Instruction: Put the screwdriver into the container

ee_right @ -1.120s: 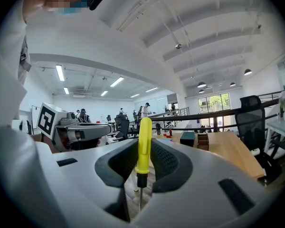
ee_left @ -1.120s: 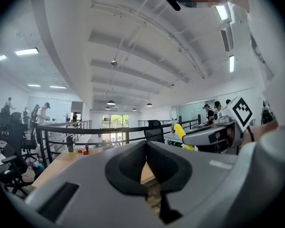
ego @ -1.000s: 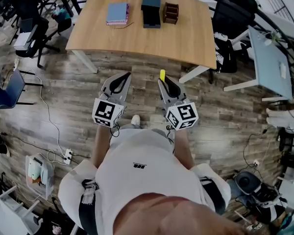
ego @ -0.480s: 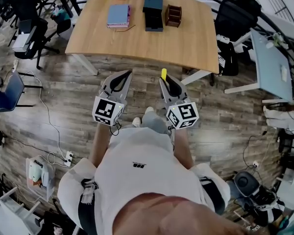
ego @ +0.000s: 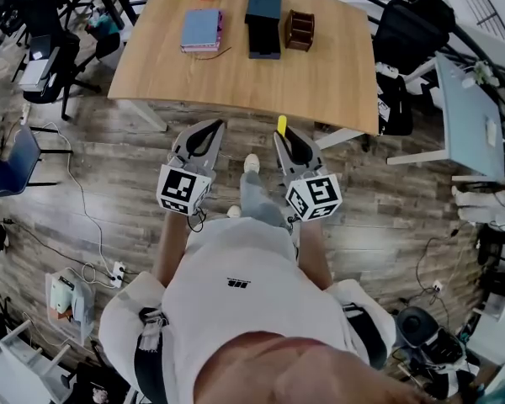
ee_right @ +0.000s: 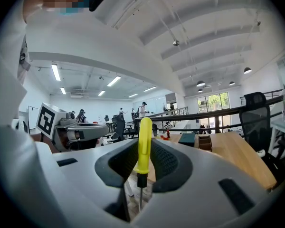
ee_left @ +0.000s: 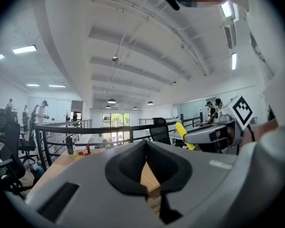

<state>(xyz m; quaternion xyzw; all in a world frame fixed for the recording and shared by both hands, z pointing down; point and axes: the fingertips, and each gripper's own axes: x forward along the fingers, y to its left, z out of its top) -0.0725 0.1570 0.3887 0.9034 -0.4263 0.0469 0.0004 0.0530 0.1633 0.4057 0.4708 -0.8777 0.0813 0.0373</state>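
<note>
Gripping a yellow-handled screwdriver [ee_right: 143, 136], the right gripper [ee_right: 143, 148] faces the wooden table [ego: 320, 74]; the left gripper [ee_left: 146, 145] is clenched shut. A brown compartment container [ego: 300, 29] sits on the table, contents indiscernible.

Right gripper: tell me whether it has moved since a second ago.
Yes. The right gripper, holding the screwdriver, has come nearer the table, up to its near edge.

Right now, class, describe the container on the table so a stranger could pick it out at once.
Start at the big light wooden table ahead of the person. Toward its far edge sit a blue book, a dark rectangular box and, rightmost, the small brown wooden container. It alone is open-topped and split into compartments.
</note>
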